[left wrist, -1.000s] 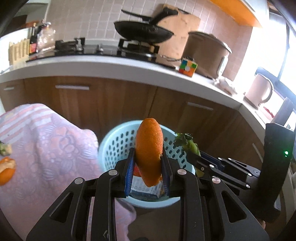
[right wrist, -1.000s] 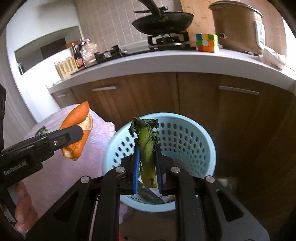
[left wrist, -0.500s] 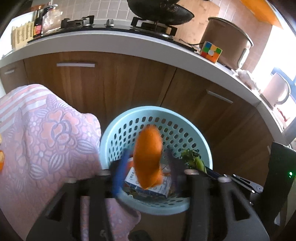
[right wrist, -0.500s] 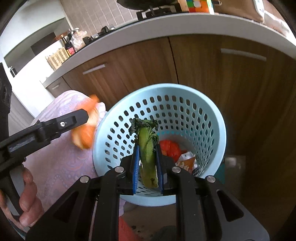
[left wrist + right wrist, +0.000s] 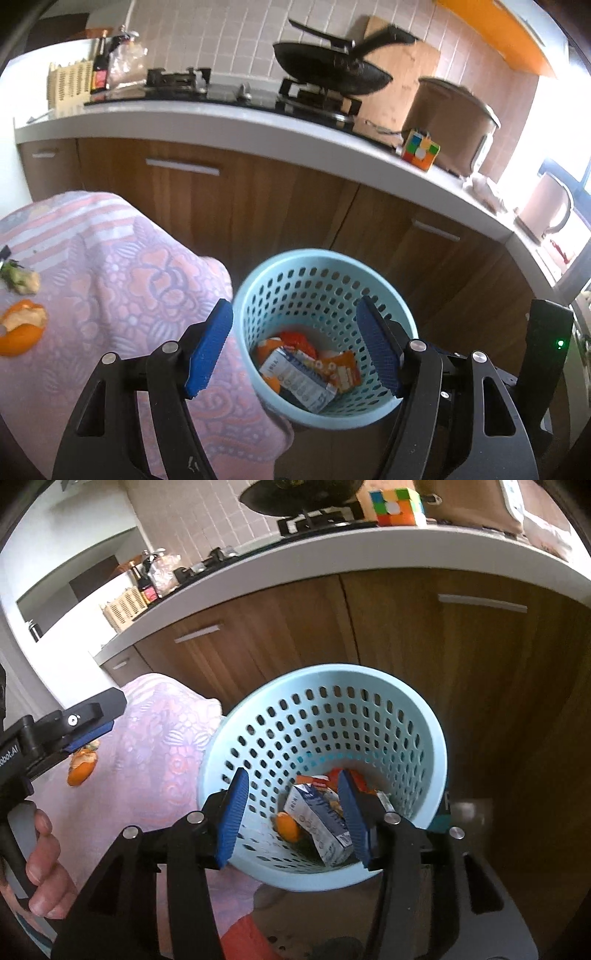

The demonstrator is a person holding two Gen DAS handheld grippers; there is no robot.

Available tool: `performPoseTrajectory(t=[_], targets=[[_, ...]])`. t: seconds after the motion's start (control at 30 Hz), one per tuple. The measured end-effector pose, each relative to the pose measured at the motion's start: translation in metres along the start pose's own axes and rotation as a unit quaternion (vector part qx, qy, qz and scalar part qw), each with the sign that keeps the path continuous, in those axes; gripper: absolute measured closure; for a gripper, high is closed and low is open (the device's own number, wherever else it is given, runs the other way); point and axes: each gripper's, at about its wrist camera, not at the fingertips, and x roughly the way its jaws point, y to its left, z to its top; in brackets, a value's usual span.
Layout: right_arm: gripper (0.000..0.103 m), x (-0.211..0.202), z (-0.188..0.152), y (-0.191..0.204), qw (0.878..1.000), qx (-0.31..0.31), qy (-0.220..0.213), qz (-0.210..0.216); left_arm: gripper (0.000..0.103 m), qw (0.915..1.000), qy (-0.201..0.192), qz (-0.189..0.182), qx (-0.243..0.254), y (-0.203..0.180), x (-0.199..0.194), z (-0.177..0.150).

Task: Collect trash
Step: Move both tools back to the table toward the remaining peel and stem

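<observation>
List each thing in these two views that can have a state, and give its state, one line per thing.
Left claw: open, empty, over the basket.
Right claw: open, empty, over the basket.
Blue basket: upright, partly filled with trash.
Milk carton: lying tilted in the basket.
Orange peel: lying uncollected on the pink cloth.
Vegetable scrap: also uncollected on the cloth.
Cabinet doors: closed.

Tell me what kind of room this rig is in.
Almost certainly a home kitchen: a gas hob with a black frying pan on it, set in a white countertop over wood-front cabinets, and what looks like a rice cooker further along.
</observation>
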Motion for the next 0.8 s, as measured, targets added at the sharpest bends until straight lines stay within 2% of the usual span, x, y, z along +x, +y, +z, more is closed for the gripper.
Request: performPoseTrajectory(t=[0.37, 0.53, 0.8], targets=[[0.056, -0.014, 0.005, 0.063, 0.998, -0.059, -0.020, 0.022, 0.034, 0.9983, -0.049, 0.009, -0.031, 0.045, -0.066, -0.008], [0.056, -0.014, 0.005, 0.098, 0.995, -0.086, -0.021, 0.044, 0.034, 0.9956, -0.069, 0.036, -0.052, 0.081, -0.100, -0.014], [0.056, -0.004, 0.003, 0.162, 0.986, -0.145, -0.014, 0.079, 0.034, 0.9841, -0.108, 0.094, -0.105, 0.153, -0.162, -0.027]])
